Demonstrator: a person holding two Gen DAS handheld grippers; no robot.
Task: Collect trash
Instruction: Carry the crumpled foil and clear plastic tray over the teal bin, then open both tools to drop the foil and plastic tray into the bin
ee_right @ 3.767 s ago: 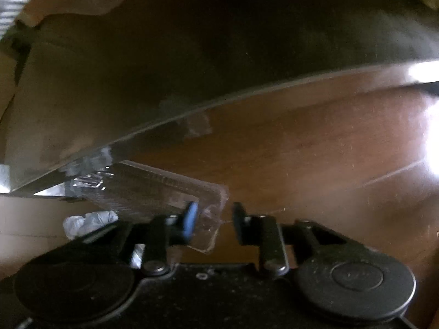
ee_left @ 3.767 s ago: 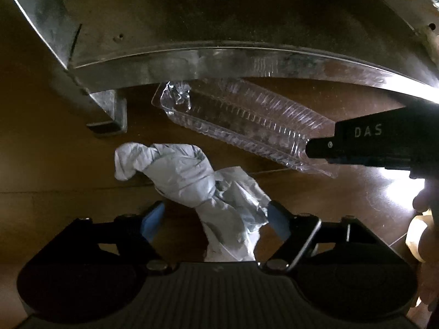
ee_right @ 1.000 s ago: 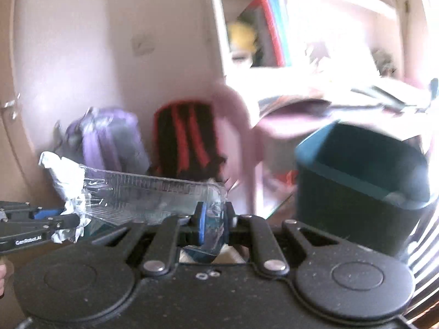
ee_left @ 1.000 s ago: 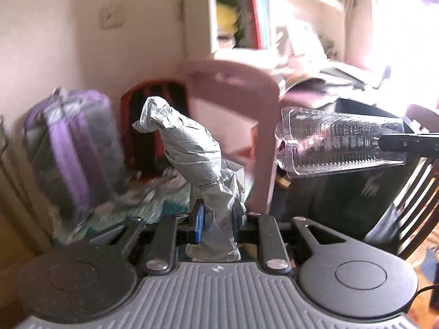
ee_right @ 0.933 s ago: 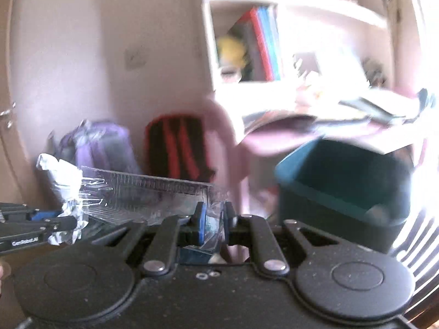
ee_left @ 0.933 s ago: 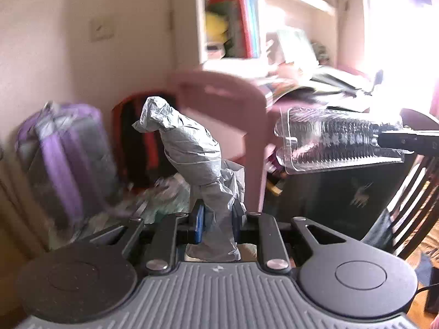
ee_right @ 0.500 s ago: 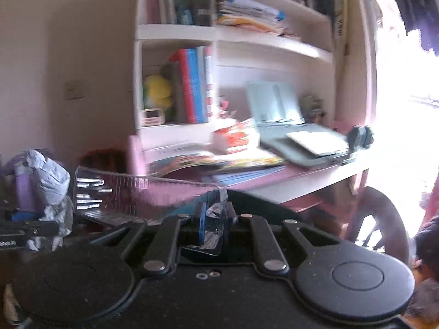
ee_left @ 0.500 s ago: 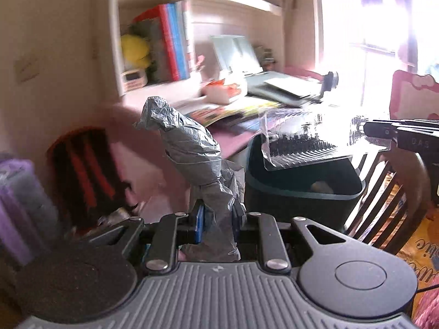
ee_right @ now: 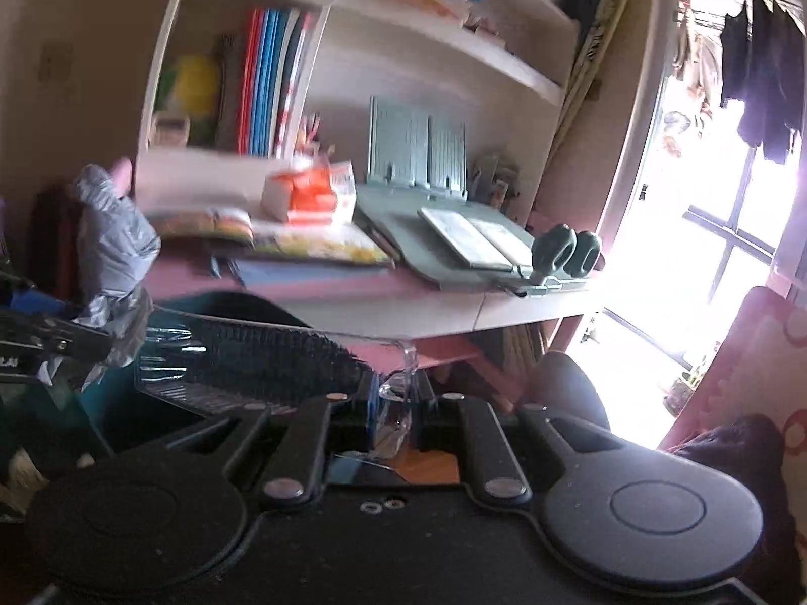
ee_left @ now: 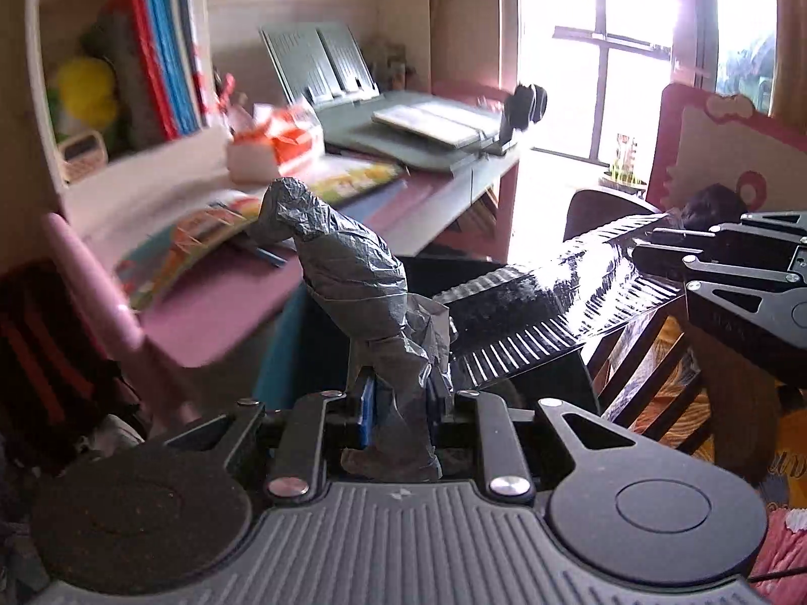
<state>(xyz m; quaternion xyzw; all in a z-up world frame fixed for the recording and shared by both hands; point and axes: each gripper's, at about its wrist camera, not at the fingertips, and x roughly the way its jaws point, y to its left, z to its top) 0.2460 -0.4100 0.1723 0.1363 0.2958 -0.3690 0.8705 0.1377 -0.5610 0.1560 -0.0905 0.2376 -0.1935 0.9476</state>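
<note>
My left gripper (ee_left: pixel 398 398) is shut on a crumpled grey plastic bag (ee_left: pixel 348 272) that stands up between its fingers. My right gripper (ee_right: pixel 398 403) is shut on the corner of a clear ribbed plastic container (ee_right: pixel 242 358), held level in the air. The container (ee_left: pixel 544 302) also shows in the left wrist view, with the right gripper (ee_left: pixel 726 262) at its far end. The grey bag (ee_right: pixel 113 242) shows at the left of the right wrist view. A dark teal bin (ee_left: pixel 282 348) sits just beyond and below both pieces of trash, mostly hidden by them.
A pink desk (ee_right: pixel 353 292) with books, an orange box (ee_right: pixel 307 191) and a grey book stand (ee_right: pixel 454 232) is ahead. Shelves (ee_right: pixel 353 15) rise above it. A dark wooden chair (ee_left: pixel 650 378) is at the right, a red-black backpack (ee_left: pixel 45 353) at the left. A bright window (ee_left: pixel 635 50) is behind.
Both grippers have swung right and forward with their trash. The view has shifted from the backpacks and wall to the desk and window, and the bin is now closer beneath the trash.
</note>
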